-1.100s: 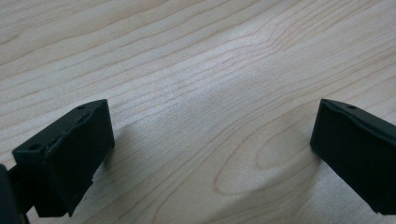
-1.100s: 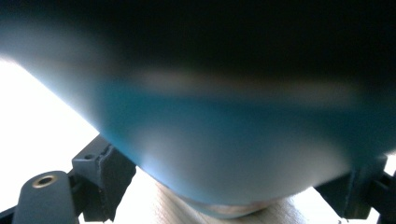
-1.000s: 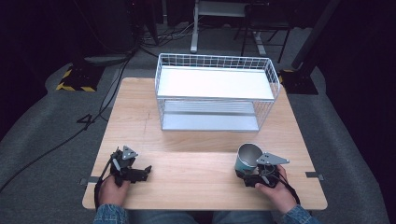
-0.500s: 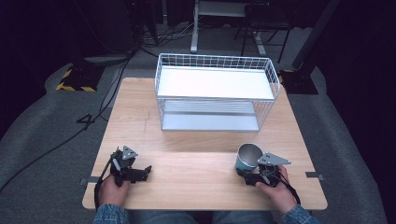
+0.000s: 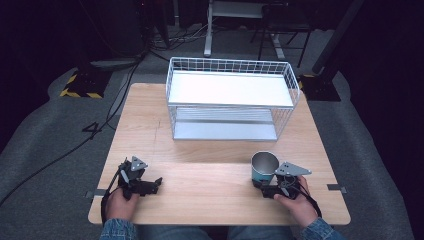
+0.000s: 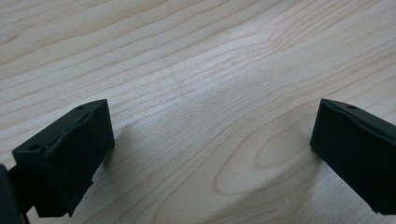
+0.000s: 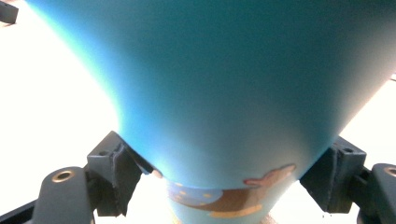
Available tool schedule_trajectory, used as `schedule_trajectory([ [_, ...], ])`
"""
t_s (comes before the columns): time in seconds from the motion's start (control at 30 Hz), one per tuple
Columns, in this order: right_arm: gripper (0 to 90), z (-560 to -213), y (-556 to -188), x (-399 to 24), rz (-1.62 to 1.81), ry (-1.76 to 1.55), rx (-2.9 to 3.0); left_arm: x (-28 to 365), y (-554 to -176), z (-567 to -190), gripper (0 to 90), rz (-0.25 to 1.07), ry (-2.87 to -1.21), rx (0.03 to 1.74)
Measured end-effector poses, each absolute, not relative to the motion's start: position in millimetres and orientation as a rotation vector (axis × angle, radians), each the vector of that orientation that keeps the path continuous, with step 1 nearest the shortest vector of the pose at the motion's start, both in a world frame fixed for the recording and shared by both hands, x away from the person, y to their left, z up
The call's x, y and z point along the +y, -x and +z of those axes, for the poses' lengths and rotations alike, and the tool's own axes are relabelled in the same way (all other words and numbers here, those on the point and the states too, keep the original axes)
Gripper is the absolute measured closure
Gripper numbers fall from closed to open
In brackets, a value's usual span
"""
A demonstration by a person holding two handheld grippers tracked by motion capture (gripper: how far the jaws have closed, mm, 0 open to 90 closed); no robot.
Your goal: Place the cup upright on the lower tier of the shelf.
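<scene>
Wooden table (image 5: 210, 150); white wire basket rack (image 5: 231, 100) stands at its far middle, at about 11 o'clock from the blue cup (image 5: 263, 167) and well apart, bare wood between. Cup upright at the near right of the table. Right gripper (image 5: 270, 189) has just closed on the cup's lower wall, pads pressing from both sides. Left gripper (image 5: 150, 185) rests at near left, jaws wide apart with nothing between. Right gripper view adds a brown animal print low on the cup (image 7: 224, 93); left gripper view adds bare wood grain (image 6: 201, 93).
</scene>
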State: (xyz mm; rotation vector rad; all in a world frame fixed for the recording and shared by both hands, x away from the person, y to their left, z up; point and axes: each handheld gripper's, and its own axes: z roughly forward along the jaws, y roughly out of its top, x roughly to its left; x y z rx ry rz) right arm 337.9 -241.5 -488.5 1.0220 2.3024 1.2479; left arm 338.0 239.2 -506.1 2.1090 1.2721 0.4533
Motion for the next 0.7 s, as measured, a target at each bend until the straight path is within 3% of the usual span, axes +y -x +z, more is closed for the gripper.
schedule_trajectory([
  [0.7,23.4,-463.2,-354.2,-223.7,1.343,-0.918,2.227,239.2,-338.0,-506.1,0.1,0.453,-2.109,1.272],
])
